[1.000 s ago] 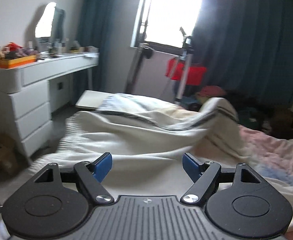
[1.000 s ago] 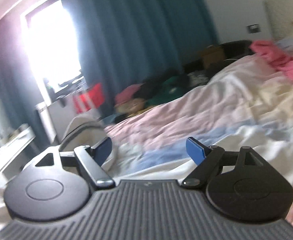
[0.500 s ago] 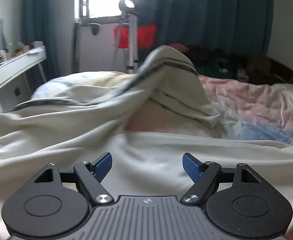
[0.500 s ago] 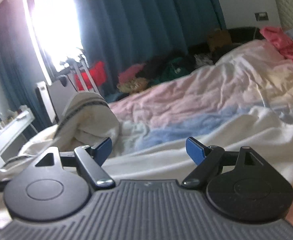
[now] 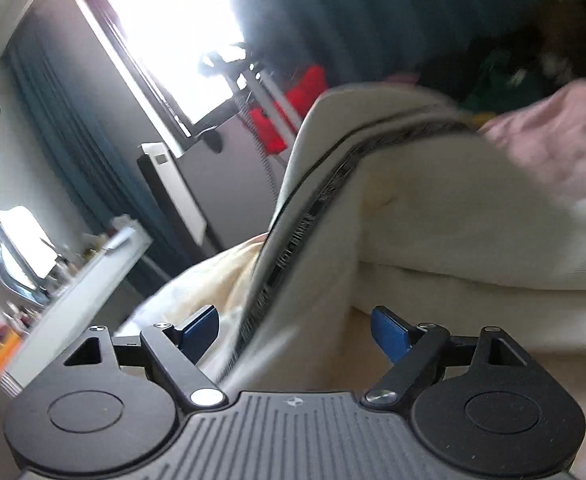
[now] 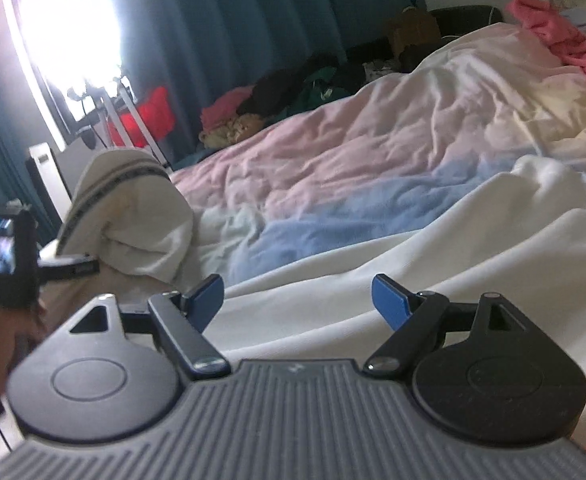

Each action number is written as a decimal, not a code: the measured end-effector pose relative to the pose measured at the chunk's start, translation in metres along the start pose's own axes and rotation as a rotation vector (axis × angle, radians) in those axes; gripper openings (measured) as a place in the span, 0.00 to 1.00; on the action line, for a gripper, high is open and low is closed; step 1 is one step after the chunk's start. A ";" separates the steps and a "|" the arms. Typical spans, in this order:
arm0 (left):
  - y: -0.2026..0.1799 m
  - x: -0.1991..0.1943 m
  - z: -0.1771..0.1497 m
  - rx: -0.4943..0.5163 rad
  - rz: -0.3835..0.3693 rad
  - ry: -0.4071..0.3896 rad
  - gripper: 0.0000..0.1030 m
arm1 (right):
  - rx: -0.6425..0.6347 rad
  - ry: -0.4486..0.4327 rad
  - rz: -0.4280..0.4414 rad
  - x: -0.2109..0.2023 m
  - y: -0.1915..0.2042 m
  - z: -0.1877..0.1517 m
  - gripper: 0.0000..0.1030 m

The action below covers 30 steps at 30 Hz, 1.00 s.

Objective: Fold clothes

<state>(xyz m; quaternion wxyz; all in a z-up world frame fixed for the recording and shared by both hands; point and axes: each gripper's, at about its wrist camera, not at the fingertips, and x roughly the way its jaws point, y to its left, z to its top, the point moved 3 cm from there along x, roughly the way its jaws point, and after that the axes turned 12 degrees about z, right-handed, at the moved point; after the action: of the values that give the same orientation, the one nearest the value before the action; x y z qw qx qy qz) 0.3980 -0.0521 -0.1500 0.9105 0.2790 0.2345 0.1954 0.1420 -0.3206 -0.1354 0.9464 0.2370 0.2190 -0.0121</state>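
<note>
Garment [image 5: 433,216]: cream, dark striped band [image 5: 333,184]. Duvet [image 6: 333,176]: pink, blue, pale yellow patches. Curtains [image 6: 253,32]: dark teal. Gripper pads [image 6: 389,300]: blue; bodies black. Red cloth [image 6: 153,116] by window. Pink clothes [image 6: 553,28].

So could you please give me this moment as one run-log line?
task: fold clothes | left gripper: open, garment fold between fingers | right gripper: open, over white cloth | bed: garment bunched
</note>
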 end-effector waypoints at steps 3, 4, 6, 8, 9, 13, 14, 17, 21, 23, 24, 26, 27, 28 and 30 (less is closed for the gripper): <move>-0.009 0.036 0.009 0.035 0.035 0.039 0.64 | -0.045 0.001 -0.001 0.016 0.003 -0.005 0.81; -0.009 0.042 0.011 0.023 0.018 0.052 0.56 | -0.052 0.006 0.005 0.021 0.005 -0.006 0.81; -0.006 0.047 0.013 -0.011 -0.026 0.068 0.35 | -0.072 0.013 0.019 0.028 0.009 -0.008 0.81; 0.000 0.047 0.016 -0.037 -0.073 0.084 0.17 | -0.101 0.013 0.028 0.031 0.014 -0.010 0.81; 0.006 0.041 0.019 -0.054 -0.097 0.083 0.16 | -0.112 0.013 0.028 0.031 0.016 -0.011 0.81; 0.055 -0.002 0.032 -0.171 -0.214 0.024 0.15 | -0.121 0.002 0.036 0.028 0.019 -0.011 0.80; 0.075 -0.017 0.031 -0.225 -0.253 0.004 0.15 | -0.124 -0.006 0.036 0.025 0.019 -0.011 0.80; 0.135 -0.058 0.013 -0.375 -0.351 -0.062 0.15 | -0.133 -0.035 0.044 0.017 0.023 -0.010 0.80; 0.178 -0.094 -0.040 -0.418 -0.373 -0.048 0.19 | -0.177 -0.073 0.076 0.008 0.036 -0.011 0.80; 0.188 -0.097 -0.064 -0.441 -0.379 0.013 0.30 | -0.181 -0.060 0.101 0.008 0.040 -0.015 0.80; 0.193 -0.098 -0.076 -0.453 -0.382 0.045 0.35 | -0.181 -0.050 0.111 0.008 0.042 -0.018 0.80; 0.202 -0.104 -0.095 -0.496 -0.390 0.100 0.50 | -0.198 -0.035 0.122 0.008 0.048 -0.023 0.80; 0.207 -0.110 -0.103 -0.530 -0.388 0.124 0.52 | -0.209 -0.029 0.129 0.007 0.051 -0.025 0.80; 0.213 -0.118 -0.109 -0.556 -0.390 0.132 0.55 | -0.220 -0.027 0.136 0.005 0.054 -0.026 0.80; 0.225 -0.134 -0.120 -0.606 -0.395 0.142 0.62 | -0.235 -0.025 0.151 0.002 0.059 -0.028 0.80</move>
<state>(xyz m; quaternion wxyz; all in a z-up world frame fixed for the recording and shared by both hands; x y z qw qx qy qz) 0.1739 0.1054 -0.0605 0.9534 -0.0681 0.2780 0.0951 0.1396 -0.2556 -0.1322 0.9685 0.1399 0.1887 0.0821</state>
